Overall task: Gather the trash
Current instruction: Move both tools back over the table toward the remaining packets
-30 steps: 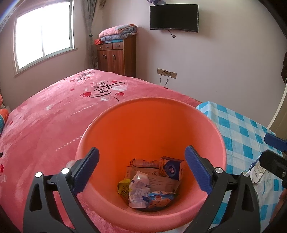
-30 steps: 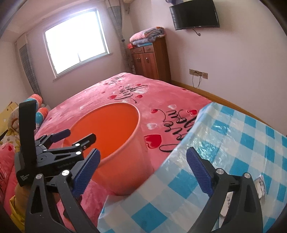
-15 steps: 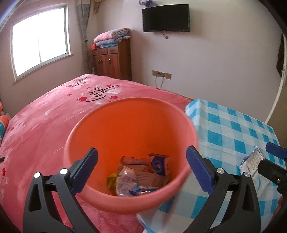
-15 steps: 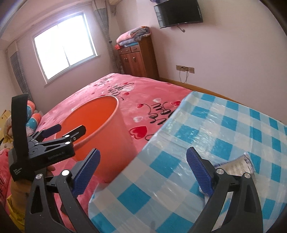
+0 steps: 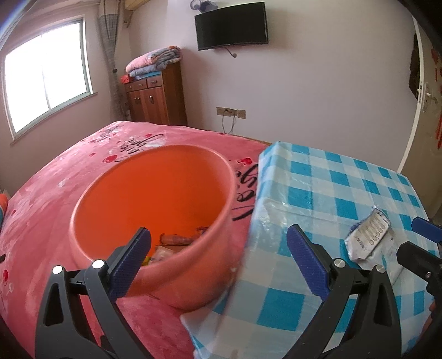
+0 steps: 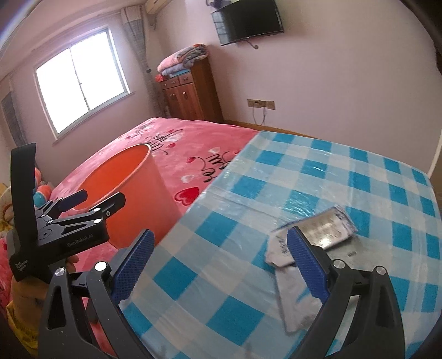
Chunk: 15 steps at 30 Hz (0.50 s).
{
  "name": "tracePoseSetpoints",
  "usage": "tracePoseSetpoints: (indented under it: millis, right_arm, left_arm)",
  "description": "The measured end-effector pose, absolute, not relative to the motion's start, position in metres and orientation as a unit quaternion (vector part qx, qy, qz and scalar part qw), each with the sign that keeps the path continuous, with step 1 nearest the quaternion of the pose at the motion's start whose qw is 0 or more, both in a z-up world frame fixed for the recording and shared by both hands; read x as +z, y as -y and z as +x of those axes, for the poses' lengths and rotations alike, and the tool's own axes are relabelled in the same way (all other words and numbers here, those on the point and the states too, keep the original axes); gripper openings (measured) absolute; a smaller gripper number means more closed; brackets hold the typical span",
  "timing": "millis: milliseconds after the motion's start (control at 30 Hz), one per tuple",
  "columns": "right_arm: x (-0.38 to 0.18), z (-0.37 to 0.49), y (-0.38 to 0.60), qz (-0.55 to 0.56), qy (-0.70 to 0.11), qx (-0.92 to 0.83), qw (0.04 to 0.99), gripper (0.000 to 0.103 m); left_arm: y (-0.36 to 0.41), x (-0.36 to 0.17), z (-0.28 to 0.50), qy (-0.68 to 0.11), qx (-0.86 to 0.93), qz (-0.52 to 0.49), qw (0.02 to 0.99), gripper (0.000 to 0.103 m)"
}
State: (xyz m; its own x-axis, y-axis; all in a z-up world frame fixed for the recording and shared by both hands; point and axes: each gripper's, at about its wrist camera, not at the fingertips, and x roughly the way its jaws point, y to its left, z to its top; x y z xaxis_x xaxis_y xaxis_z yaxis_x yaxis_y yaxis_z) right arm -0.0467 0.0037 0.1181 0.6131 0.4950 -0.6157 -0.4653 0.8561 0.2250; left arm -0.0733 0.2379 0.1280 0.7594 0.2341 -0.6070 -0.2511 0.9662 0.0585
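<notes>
An orange bin [image 5: 154, 210] stands on the pink bed, with several wrappers and a box [image 5: 176, 240] at its bottom, partly hidden by its rim. My left gripper [image 5: 218, 248] hovers open over the bin's near right rim, holding nothing. On the blue checked tablecloth [image 6: 276, 179] lies a crumpled silver wrapper [image 6: 323, 229] on top of a flat pale packet [image 6: 292, 298]. My right gripper [image 6: 221, 248] is open just before them, its right finger overlapping the wrapper's near edge. The wrapper [image 5: 368, 234] also shows in the left wrist view, beside the right gripper [image 5: 417, 243].
The bin [image 6: 129, 187] sits against the table's left edge, with the left gripper [image 6: 99, 197] and a hand [image 6: 27, 290] beside it. A wooden cabinet [image 5: 154, 96] with folded blankets stands by the far wall, under a wall-mounted TV [image 5: 232, 24].
Both grippers have swung right, away from above the bin toward the table. The silver wrapper has come into view ahead of the right gripper. Both stay open.
</notes>
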Motion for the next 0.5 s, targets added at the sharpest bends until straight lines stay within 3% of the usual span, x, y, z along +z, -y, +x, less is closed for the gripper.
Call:
tracePoseSetpoints:
  millis: [500]
  right_arm:
    - [0.109, -0.067, 0.05, 0.037, -0.349, 0.216, 0.911, 0.095]
  left_arm:
    - [-0.189, 0.12, -0.081, -0.326, 0.094, 0.005, 0.941, 0.099]
